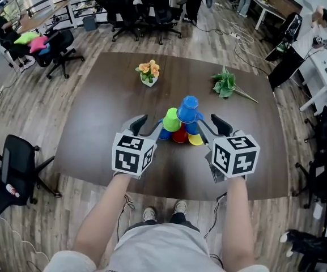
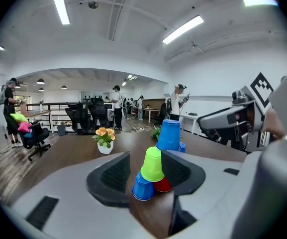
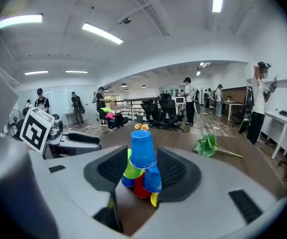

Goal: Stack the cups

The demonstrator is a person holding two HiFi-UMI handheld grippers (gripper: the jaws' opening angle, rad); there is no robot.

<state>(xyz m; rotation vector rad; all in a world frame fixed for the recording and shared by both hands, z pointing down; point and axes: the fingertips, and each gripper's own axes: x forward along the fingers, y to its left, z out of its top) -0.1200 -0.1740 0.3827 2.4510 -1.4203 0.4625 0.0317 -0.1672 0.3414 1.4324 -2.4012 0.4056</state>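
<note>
A small pyramid of upturned plastic cups stands near the front middle of the dark table [image 1: 101, 118]. A blue cup [image 1: 189, 109] is on top, with a green cup [image 1: 171, 119] beside it lower down. A red cup [image 1: 180, 135], a yellow cup [image 1: 195, 139] and further blue cups form the base. My left gripper [image 1: 147, 126] is just left of the stack and open, nothing between its fingers. My right gripper [image 1: 211, 128] is just right of it, also open and empty. In the left gripper view the green cup [image 2: 152, 164] lies ahead of the jaws; in the right gripper view the top blue cup [image 3: 143, 149] does.
A white pot of orange flowers [image 1: 148, 73] sits at the table's far middle, and a green leafy sprig [image 1: 226, 85] lies at the far right. Office chairs [image 1: 16, 169] stand around the table, with desks and people further off.
</note>
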